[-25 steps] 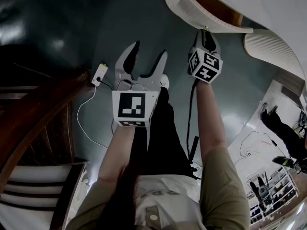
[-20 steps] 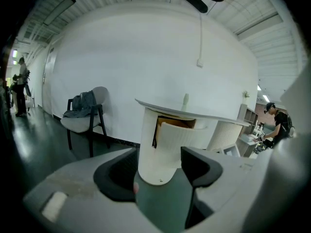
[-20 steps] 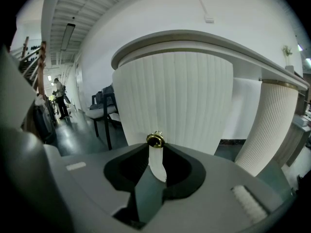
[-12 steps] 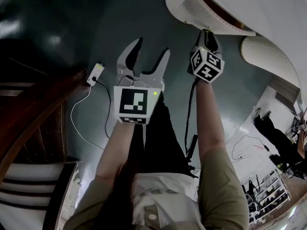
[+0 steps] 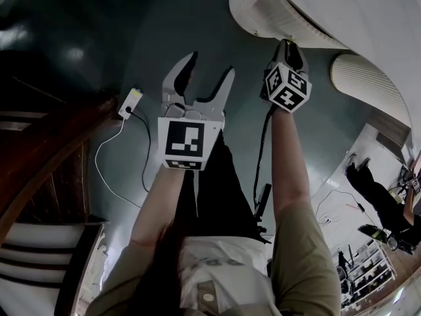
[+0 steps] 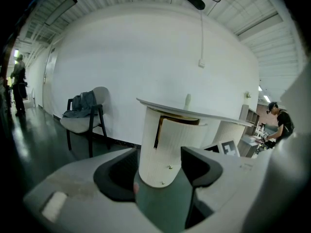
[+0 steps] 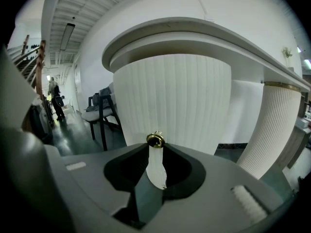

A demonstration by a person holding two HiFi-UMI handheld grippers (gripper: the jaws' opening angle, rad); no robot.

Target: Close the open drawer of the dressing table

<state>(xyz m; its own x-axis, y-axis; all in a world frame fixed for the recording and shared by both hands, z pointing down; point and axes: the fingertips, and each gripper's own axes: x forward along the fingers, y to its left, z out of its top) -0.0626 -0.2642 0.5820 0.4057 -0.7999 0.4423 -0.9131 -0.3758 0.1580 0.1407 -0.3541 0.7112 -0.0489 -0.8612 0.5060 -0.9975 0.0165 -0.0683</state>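
Dark glossy floor [image 5: 85, 38] beneath a white dressing table [image 5: 375, 12]; right tool [image 7: 155, 148] grips the brass knob [image 7: 155, 139] of the ribbed drawer [image 7: 170, 96], left tool [image 6: 159, 155] wide, empty.

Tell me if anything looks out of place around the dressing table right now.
The curved drawer stands ajar from the dressing table, with a dark gap showing along its left edge. The right gripper is closed on a gold knob on the ribbed front. Nothing looks spilled or damaged.
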